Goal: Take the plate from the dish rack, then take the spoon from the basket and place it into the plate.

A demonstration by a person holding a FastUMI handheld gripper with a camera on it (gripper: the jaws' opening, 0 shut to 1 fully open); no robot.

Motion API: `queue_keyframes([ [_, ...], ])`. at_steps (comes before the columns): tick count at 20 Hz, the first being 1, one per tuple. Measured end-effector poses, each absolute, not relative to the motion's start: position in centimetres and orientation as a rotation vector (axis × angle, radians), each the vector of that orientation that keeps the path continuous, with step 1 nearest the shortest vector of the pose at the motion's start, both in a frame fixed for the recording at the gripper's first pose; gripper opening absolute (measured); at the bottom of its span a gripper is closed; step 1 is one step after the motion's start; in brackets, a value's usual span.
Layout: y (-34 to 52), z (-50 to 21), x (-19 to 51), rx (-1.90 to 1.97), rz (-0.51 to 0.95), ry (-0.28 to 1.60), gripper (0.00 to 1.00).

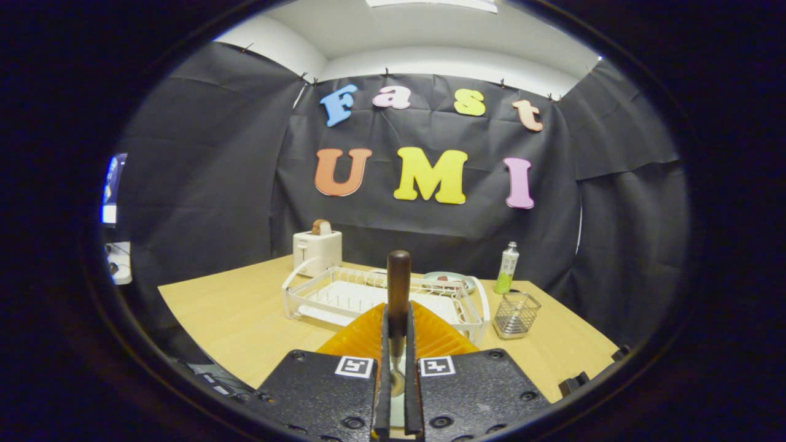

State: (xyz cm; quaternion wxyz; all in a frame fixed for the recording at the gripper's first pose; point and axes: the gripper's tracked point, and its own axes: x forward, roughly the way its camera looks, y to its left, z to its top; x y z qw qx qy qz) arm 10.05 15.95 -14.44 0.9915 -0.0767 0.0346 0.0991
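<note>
With its fingers pinching the spoon [398,288], tool [397,344] above open table [227,313].

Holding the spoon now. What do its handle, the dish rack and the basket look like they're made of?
Spoon, clamped between the gripper fingers: the handle looks like dark polished wood, brown with a soft sheen; lower down a shiny part looks like metal. Dish rack: white, smooth, probably coated wire over a plastic tray. Basket: see-through metal mesh, grey and glinting.

The basket [516,314] stands right of the dish rack [344,296]; toaster [317,250] behind.
</note>
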Motion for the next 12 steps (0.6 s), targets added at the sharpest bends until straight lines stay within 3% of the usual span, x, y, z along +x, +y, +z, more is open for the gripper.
queue_keyframes([
  [12,14.3,-18.3,12.9,-0.060,0.097,0.147,0.16],
])
